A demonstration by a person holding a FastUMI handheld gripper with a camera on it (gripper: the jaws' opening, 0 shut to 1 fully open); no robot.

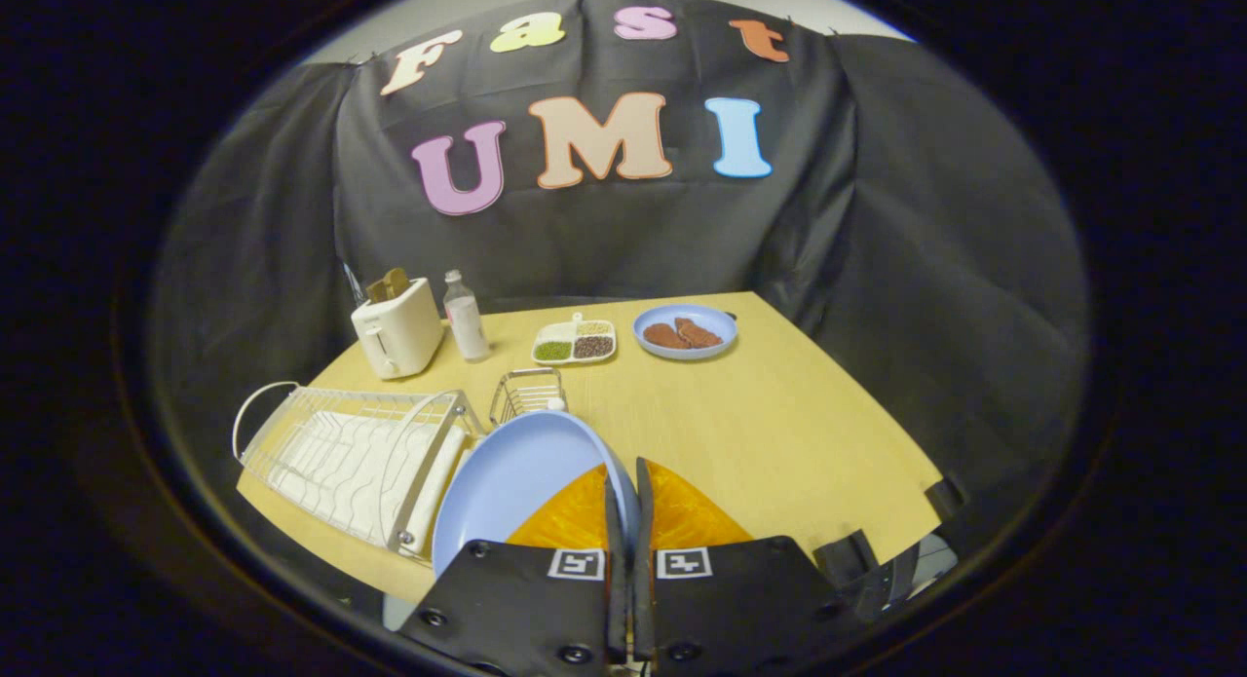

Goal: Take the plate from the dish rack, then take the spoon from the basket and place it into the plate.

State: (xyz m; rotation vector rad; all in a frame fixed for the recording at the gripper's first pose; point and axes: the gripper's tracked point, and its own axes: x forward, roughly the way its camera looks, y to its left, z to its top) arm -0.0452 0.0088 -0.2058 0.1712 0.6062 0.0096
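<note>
My gripper [624, 474] is shut on the rim of a light blue plate [516, 477], which stands tilted to the left of the fingers, held above the table. The white wire dish rack [341, 453] lies left of the plate, with nothing standing in it. Just beyond the plate sits a small wire basket [527, 393]; a small white tip pokes up at its near right corner, and the spoon inside is too hidden to make out.
On the wooden table [779, 424] a white toaster [396, 338] and a bottle [465, 317] stand at the back left. A divided tray of grains [575, 342] and a blue plate with brown food [685, 331] sit at the back middle. Black cloth walls surround the table.
</note>
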